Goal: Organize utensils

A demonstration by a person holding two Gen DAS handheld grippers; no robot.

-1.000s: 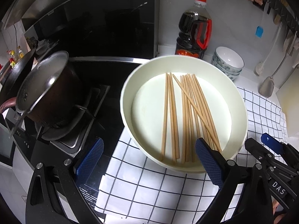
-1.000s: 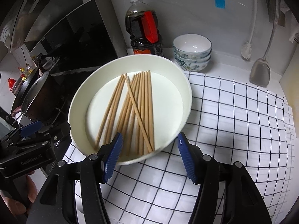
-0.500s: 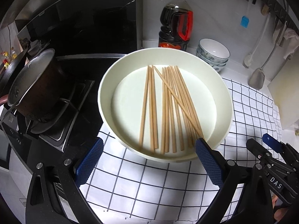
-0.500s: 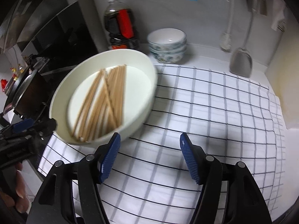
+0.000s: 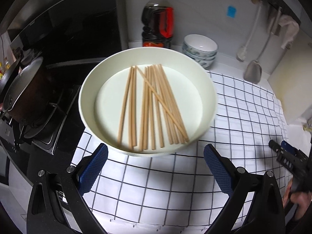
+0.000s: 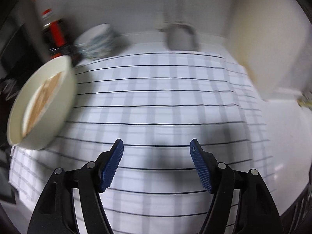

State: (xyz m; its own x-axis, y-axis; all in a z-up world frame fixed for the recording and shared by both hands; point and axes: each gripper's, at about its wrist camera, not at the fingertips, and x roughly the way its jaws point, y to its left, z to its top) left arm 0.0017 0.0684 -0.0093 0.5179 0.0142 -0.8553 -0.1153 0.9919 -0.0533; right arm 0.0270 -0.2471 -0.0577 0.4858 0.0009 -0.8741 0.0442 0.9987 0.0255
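Right tongs (image 6: 157,163) swung away from bowl (image 5: 206,85) toward bare cloth (image 6: 156,97), wide open, empty. Left tongs (image 5: 156,161) wide open, empty, now short of bowl. Chopsticks (image 5: 152,105) loose in bowl, none grasped; sorting not begun.

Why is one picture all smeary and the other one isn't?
Right wrist view: heavy motion blur, so the white bowl, stacked bowls and cloth lines streak sideways; only the right tongs look sharp. Left wrist view: mostly clear, chopsticks only slightly soft, fisheye bending the grid lines.
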